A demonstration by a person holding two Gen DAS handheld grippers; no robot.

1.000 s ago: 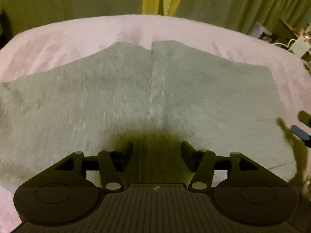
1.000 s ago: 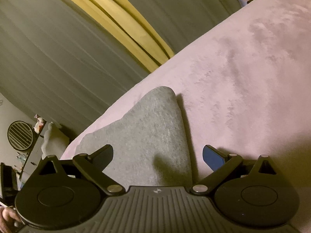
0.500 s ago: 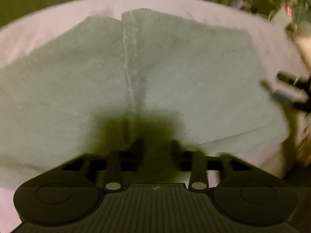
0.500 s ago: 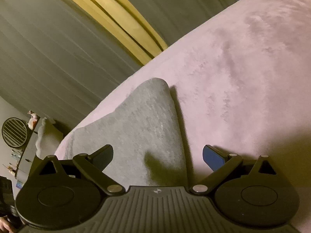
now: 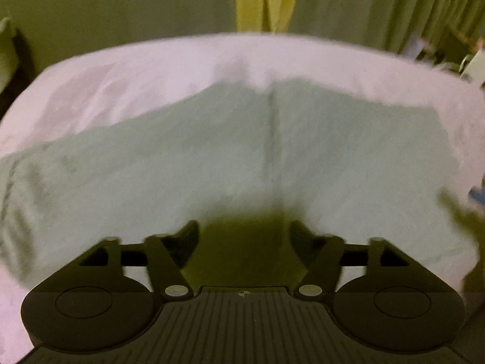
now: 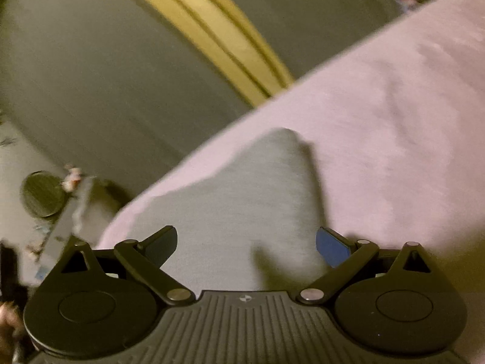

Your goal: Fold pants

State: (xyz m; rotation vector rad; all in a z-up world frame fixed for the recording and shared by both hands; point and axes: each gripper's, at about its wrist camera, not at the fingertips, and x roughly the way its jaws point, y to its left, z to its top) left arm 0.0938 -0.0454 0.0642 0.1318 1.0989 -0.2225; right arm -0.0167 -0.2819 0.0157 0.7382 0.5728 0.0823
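Grey pants [image 5: 212,163] lie spread flat on a pale pink bed cover [image 5: 151,69], with a centre seam running away from me. My left gripper [image 5: 244,236] hovers over their near edge. Its jaws are opening, with only their own shadow on the cloth between them and nothing pinched. In the right wrist view a pointed corner of the pants [image 6: 257,188] lies on the cover [image 6: 394,106]. My right gripper [image 6: 247,244] stands open above that corner, its blue pad [image 6: 330,247] off the cloth. The same pad shows blurred at the right edge of the left view [image 5: 477,195].
Greenish curtains with a yellow strip [image 5: 263,0] hang behind the bed. A round fan [image 6: 42,194] and a cluttered shelf stand left of the bed in the right wrist view. Small objects [image 5: 473,63] sit past the bed's far right side.
My left gripper narrowed close over the pants half a second ago, then widened again and drew back, so more of the bed shows. The right gripper stayed open and barely shifted.
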